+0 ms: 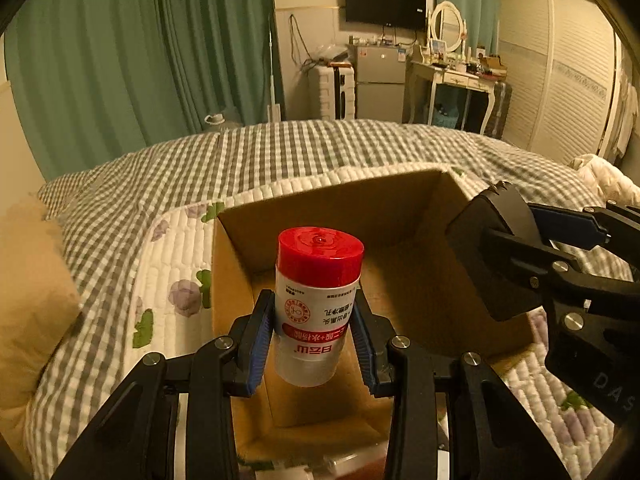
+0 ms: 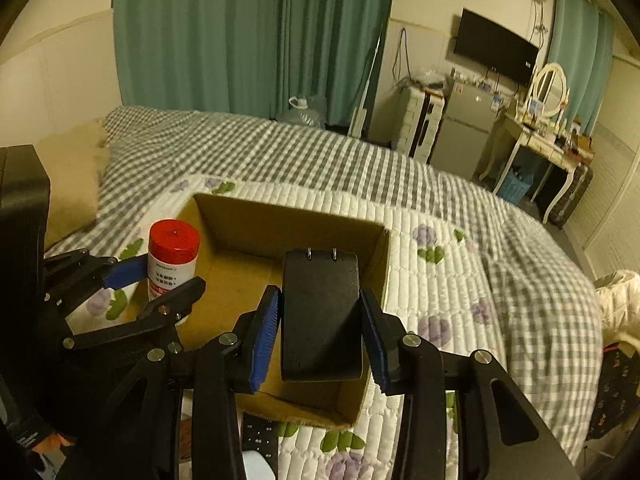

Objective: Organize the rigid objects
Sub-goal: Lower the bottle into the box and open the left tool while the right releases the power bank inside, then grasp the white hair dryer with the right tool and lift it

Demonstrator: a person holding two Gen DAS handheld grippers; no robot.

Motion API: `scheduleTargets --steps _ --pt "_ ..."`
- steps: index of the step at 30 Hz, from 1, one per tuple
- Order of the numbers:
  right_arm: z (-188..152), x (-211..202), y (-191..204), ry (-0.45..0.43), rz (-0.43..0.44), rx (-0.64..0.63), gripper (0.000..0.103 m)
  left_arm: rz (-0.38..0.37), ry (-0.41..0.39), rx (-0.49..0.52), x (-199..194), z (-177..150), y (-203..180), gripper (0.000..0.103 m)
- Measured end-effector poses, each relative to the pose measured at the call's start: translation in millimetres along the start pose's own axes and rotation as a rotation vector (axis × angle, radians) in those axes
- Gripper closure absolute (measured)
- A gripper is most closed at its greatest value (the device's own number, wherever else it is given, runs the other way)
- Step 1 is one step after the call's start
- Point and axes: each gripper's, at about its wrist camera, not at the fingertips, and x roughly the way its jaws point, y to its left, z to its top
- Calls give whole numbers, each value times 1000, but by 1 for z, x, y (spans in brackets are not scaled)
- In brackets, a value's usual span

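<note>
Two handheld grippers hover side by side above an open cardboard box (image 1: 400,216) that sits on a quilted floral mat (image 2: 440,280) spread over a grey-checked bed cover (image 1: 280,152). The left gripper (image 1: 312,332) is clamped on a white jar (image 1: 316,320) with a red lid, its blue-padded fingers (image 1: 258,336) pressing the jar's label from both sides; the jar hangs upside down in the left wrist view, printing inverted, over the box's left half. The right gripper (image 2: 320,332) is closed around a black case (image 2: 320,316) with two small metal rings at its far end, the pads tight against its long sides, and holds it above the box's right half. In the left wrist view the case and right gripper show at the right edge; in the right wrist view the jar and left gripper show at the left. The box's floor looks bare where visible. Behind the bed hang green curtains (image 2: 248,36); a wall-mounted TV (image 1: 386,4), a small fridge (image 1: 380,72) and a white dressing table with an oval mirror (image 1: 448,26) stand along the far wall.
</note>
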Motion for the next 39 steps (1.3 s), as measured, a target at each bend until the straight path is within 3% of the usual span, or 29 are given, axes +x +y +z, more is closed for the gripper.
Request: scheduleTargets --steps 4,10,13,15,21,26,33,39 --pt "-3 17 -5 21 14 5 64 -2 -6 -1 9 -2 -1 56" --pt "-4 31 -4 33 23 8 64 1 -4 -12 9 -4 5 55" --pt "0 22 -5 -35 27 19 63 1 -16 -22 -1 -4 10 55" --pt "4 11 -8 -57 8 34 28 3 -28 -28 -12 -5 13 51" --pt "-2 -27 -9 -63 -32 28 27 -2 -71 -41 -61 -18 18 28" --pt "-34 -67 -7 -42 -54 35 25 14 -95 -30 -101 -42 16 9" --pt "-98 -94 10 24 -48 32 24 13 -79 -37 -125 -94 15 7" --pt "-154 -65 43 146 -7 2 24 14 -2 -46 -111 -142 12 7"
